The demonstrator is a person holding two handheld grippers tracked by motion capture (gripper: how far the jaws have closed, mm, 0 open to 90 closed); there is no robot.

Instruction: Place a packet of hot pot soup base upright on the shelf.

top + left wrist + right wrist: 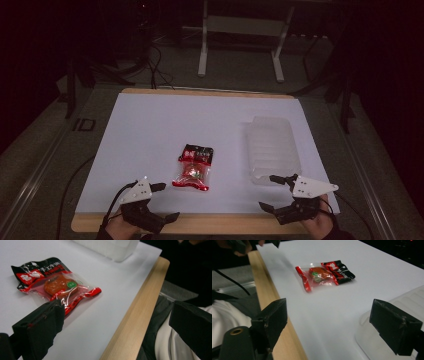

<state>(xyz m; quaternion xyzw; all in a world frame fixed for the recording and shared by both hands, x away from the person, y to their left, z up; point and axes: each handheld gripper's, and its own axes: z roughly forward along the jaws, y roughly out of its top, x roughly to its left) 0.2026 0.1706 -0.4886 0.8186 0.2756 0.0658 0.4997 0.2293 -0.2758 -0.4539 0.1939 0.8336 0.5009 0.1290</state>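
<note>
At the near left corner of the white-topped table with a pale wooden edge (150, 125), the left gripper (167, 201) hovers with its jaws spread wide, nothing between them. Just beyond it, near the middle of the white surface, lies a red, black and clear plastic snack packet (194, 166) with an orange piece inside, flat and untouched. Further right sits a translucent ribbed plastic container (271, 147). The right gripper (271, 191) hangs at that container's near edge, jaws likewise released and empty.
</note>
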